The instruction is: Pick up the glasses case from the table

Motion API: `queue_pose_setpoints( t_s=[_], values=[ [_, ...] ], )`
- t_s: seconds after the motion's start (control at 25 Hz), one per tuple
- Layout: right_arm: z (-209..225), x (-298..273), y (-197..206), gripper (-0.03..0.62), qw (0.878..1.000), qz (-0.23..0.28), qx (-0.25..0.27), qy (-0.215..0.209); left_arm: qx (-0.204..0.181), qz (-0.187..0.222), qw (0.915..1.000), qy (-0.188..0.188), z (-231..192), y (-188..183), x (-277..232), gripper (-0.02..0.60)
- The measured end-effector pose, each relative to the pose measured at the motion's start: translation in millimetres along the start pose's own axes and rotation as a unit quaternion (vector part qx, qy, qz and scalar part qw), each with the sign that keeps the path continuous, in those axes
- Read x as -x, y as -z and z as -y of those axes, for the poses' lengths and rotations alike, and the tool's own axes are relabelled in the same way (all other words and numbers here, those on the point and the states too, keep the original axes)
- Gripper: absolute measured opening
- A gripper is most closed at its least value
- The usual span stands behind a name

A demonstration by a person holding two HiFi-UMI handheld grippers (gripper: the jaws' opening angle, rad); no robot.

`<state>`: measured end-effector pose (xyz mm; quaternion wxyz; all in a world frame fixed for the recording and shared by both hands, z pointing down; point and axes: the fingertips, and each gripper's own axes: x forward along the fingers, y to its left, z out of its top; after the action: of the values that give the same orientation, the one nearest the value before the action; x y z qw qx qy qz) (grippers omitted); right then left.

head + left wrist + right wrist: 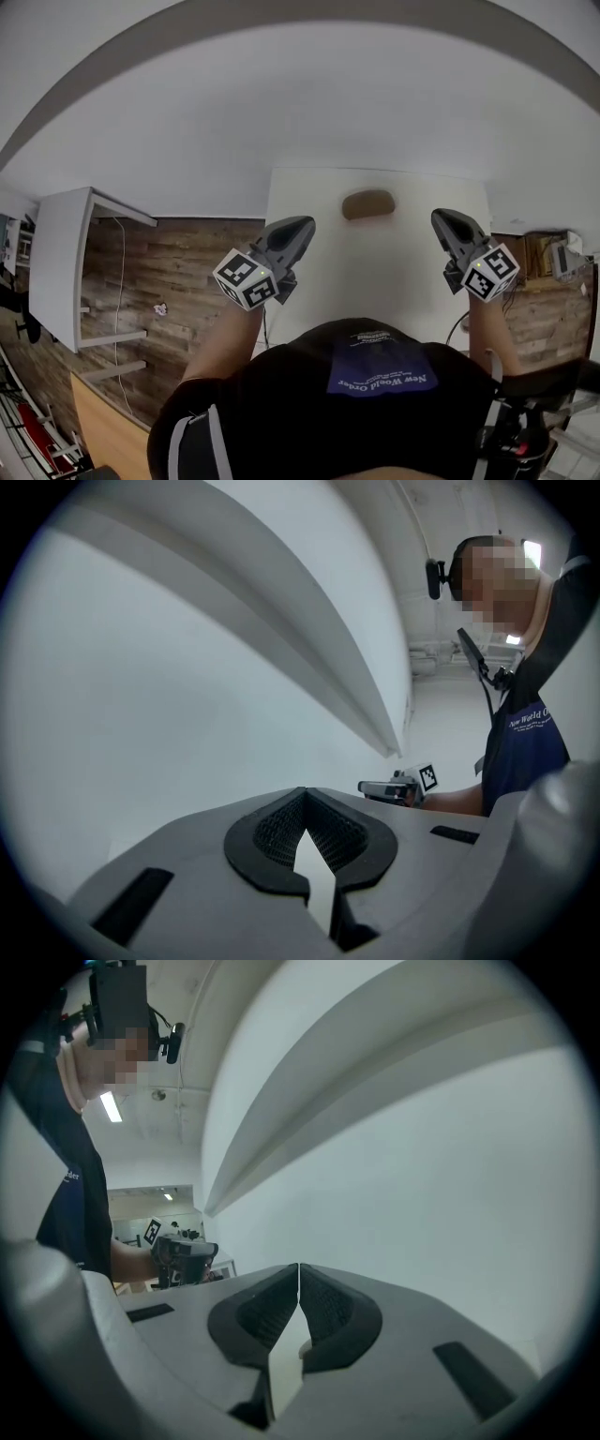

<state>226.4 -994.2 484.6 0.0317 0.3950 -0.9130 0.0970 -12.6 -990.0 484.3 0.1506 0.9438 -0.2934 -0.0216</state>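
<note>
The case (pixel 367 203) lies on the table (pixel 375 277) at 12 o'clock. The left gripper (pixel 302 227) hangs at its 8 o'clock and the right gripper (pixel 442 219) at its 4. Both are clenched on nothing, clear of it.

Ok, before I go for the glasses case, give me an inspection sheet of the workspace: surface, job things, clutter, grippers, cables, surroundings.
Surface: white table, bare apart from the case.
Job's things: brown glasses case, lying flat toward the table's far edge, untouched.
Clutter: nothing seen.
Grippers: left hand-held gripper, jaws together, empty; right hand-held gripper, jaws together, empty. Both are short of the case, one to either side.
Cables: thin cable running down beside the shelf unit; dark cable by the table's right edge.
Surroundings: wood-plank floor; white shelf unit to the left; white wall beyond the table.
</note>
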Motion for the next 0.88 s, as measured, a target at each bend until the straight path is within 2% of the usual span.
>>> queue_pose_setpoints(
  t_s=[0.2, 0.52, 0.68, 0.88],
  values=[
    [37.1, -29.0, 15.5, 0.0, 0.999, -0.025, 0.017, -0.045, 0.003, -0.013, 0.9997, -0.018, -2.2, 11.6, -31.0, -0.005],
    [55.1, -85.0, 56.4, 0.006, 0.99, -0.076, 0.075, -0.089, 0.023, -0.038, 0.9988, -0.018, -27.3, 40.5, -49.4, -0.005],
    [58.5, -119.7, 85.2, 0.101, 0.98, -0.121, 0.106, -0.121, 0.032, -0.047, 0.9983, -0.013, -54.4, 51.2, -58.4, -0.004],
    [56.8, -161.8, 118.5, 0.21, 0.955, -0.177, 0.16, -0.177, 0.035, -0.054, 0.9979, -0.006, -86.8, 59.8, -72.7, -0.003]
  ],
)
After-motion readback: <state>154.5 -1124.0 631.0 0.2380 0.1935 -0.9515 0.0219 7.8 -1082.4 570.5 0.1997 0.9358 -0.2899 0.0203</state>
